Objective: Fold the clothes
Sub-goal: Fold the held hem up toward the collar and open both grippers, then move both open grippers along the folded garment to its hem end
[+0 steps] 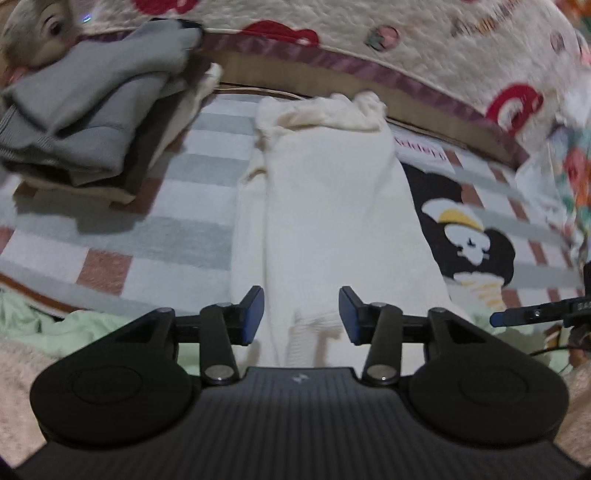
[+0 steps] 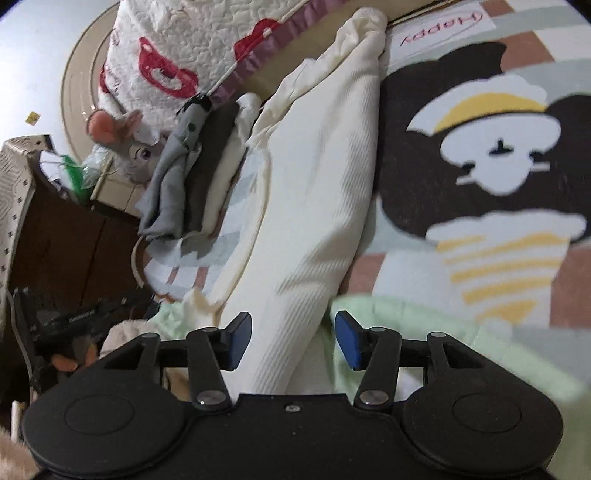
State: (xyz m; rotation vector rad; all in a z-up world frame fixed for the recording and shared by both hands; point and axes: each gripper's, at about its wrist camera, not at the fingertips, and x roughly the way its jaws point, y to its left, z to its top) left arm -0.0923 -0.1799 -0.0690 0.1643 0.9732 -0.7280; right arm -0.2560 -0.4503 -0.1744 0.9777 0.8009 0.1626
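Both tongs (image 1: 301, 315) (image 2: 293, 339) gape over ribbed cream garment (image 1: 332, 206).

Cream garment (image 2: 314, 192): ribbed matt knit. Grey folded clothes (image 1: 92, 107): soft cloth. Quilt (image 1: 369, 26): stitched, puckered. Gripper pads (image 1: 255, 314) looked blue, rubbery.

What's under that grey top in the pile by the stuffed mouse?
Under the grey top lie a dark folded layer and a cream one, on the checked mat. Anything deeper is covered.
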